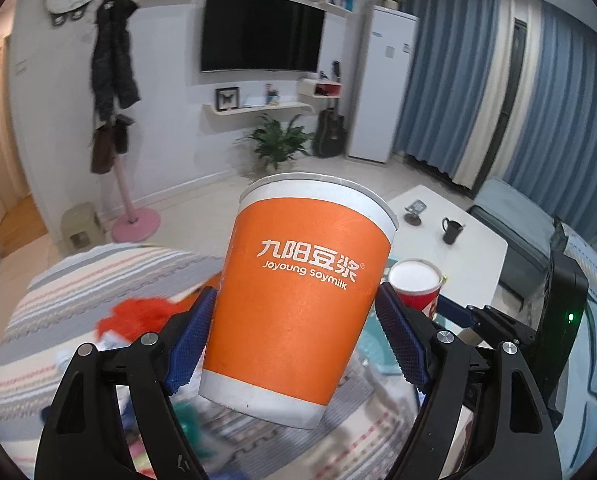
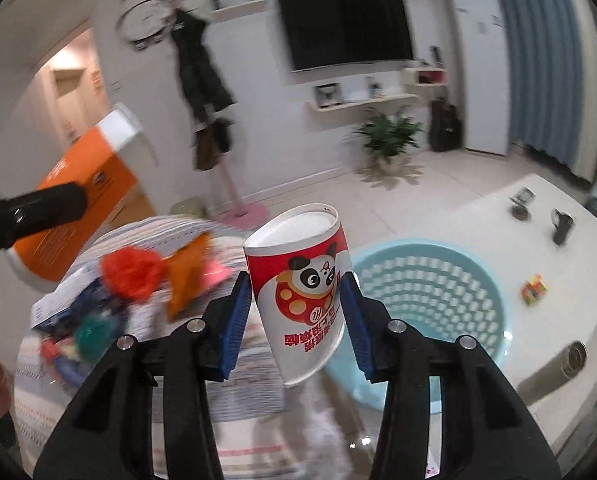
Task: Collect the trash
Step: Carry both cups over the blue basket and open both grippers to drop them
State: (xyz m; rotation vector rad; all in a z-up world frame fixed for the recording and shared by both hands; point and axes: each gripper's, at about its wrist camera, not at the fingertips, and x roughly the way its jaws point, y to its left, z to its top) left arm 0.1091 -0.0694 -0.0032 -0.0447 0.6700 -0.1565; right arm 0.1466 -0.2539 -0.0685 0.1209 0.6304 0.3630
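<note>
My left gripper (image 1: 294, 344) is shut on an orange and white paper soymilk cup (image 1: 302, 300), held upright in the air; the cup also shows in the right wrist view (image 2: 78, 196) at the left, tilted. My right gripper (image 2: 296, 320) is shut on a red and white paper cup with a panda print (image 2: 302, 296), held upside down; its white base also shows in the left wrist view (image 1: 414, 284). A light blue perforated basket (image 2: 426, 292) sits just right of and below the right gripper. More trash, an orange-red crumpled wad (image 2: 132, 272) and wrappers, lies on the striped cloth.
A striped round cloth surface (image 2: 238, 364) holds the litter pile. A white table (image 2: 478, 220) carries a black mug (image 2: 560, 224), a small holder, a coloured cube and a steel flask (image 2: 554, 372). A coat stand, plant, TV and fridge stand further off.
</note>
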